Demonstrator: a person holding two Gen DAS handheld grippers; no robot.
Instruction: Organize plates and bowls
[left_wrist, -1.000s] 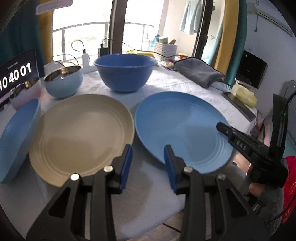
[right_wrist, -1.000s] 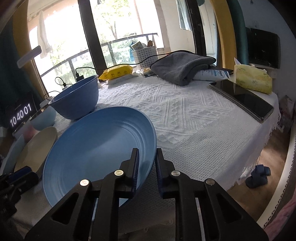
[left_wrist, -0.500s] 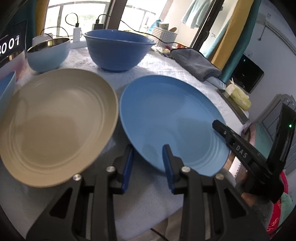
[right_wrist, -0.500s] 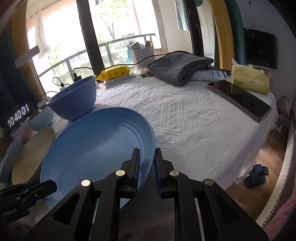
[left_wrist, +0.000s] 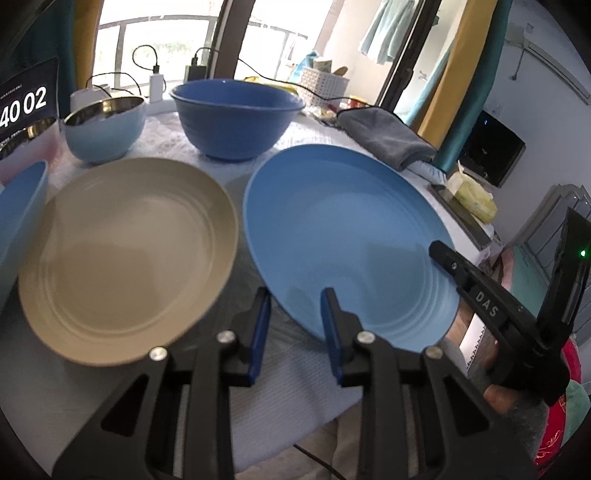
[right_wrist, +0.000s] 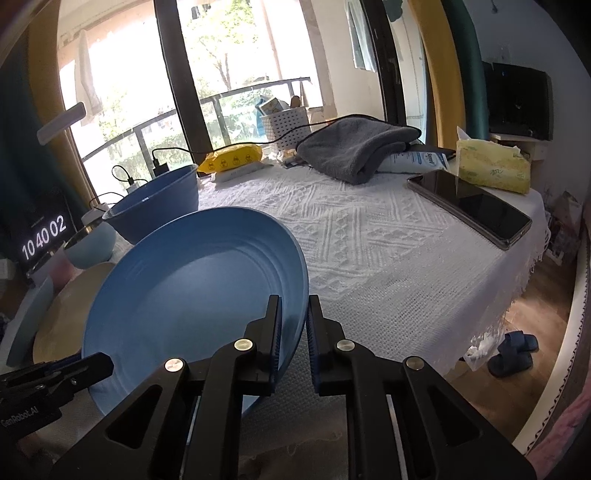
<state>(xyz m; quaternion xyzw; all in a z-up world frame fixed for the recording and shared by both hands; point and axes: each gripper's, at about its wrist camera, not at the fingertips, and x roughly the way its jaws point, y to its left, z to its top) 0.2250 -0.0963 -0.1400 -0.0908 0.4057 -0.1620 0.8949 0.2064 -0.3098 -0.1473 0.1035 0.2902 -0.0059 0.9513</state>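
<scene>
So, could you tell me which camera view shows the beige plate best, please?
The left wrist view: the beige plate lies whole and unobstructed there. In the right wrist view only a sliver shows behind the blue plate.

Left gripper (left_wrist: 293, 325): angled down, its 2 blue-padded fingers (left_wrist: 258, 328) apart; the jaws have just been closing, with the near rim of the blue plate (left_wrist: 343, 236) between them, pads not visibly pressing.
Right gripper (right_wrist: 293, 332): tilted down, pads clamped on that plate's rim.
Right hand (left_wrist: 498, 397): wrapped around the right gripper's handle.
</scene>
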